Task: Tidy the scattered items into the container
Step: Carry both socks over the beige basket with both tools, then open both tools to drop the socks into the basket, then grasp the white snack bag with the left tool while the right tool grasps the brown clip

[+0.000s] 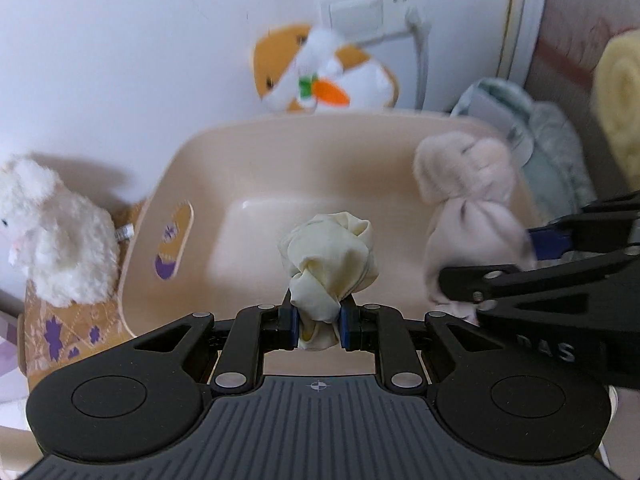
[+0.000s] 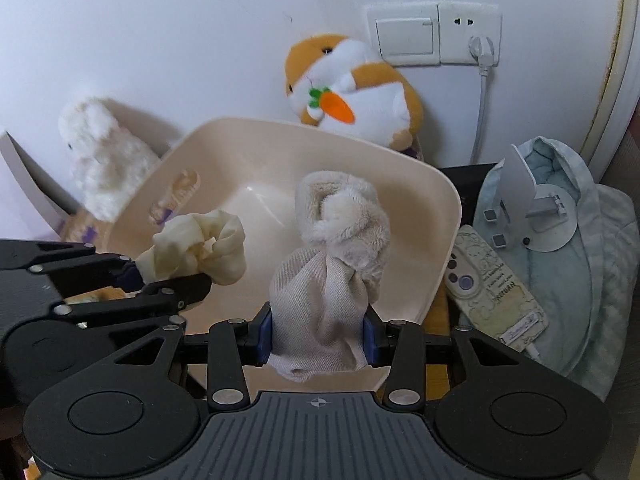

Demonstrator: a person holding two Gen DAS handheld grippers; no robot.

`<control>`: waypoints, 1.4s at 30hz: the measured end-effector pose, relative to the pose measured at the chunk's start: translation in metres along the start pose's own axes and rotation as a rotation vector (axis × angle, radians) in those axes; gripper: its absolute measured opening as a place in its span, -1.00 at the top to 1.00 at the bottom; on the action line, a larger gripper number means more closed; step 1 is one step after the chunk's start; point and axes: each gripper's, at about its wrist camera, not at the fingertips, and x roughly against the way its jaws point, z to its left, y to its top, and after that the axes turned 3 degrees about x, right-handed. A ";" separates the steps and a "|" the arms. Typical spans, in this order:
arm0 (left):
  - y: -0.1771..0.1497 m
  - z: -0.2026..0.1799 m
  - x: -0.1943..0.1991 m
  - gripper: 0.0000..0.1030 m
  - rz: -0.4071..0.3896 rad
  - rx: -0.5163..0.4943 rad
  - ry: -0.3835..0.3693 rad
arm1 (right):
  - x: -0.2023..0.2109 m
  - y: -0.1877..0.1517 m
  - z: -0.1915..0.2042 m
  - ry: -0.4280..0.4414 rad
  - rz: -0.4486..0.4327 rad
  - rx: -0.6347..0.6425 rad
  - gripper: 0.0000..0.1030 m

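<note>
Hand-held gripper point(image 1: 500, 276) lettering "DAS"

Your left view smears the orange hamster plush point(image 1: 320, 72) behind the basin point(image 1: 200, 184); the yellow roll point(image 1: 620, 92) beside it is edge-cropped, unidentifiable.

A cream sock bundle point(image 1: 330, 256), a pinkish-grey fuzzy bundle point(image 2: 332, 256), a beige basin point(image 1: 280, 152), an orange-and-white plush point(image 2: 352, 92).

Both grippers clamped, side by side
The left gripper point(image 1: 319, 322) sits low centre in its view, pads pinching cloth; the right gripper point(image 2: 318, 338) enters that view from the right edge, likewise closed on fabric
</note>
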 end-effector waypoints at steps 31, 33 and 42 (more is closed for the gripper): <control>-0.085 0.130 0.097 -0.55 -0.148 0.125 -0.051 | 0.087 -0.059 0.071 0.058 -0.214 0.187 -1.00; -0.101 0.136 0.102 -0.55 -0.135 0.117 -0.038 | 0.092 -0.070 0.078 0.080 -0.225 0.192 -1.00; -0.188 0.152 0.115 -0.55 -0.054 0.146 -0.056 | 0.082 -0.134 0.115 0.086 -0.119 0.331 -1.00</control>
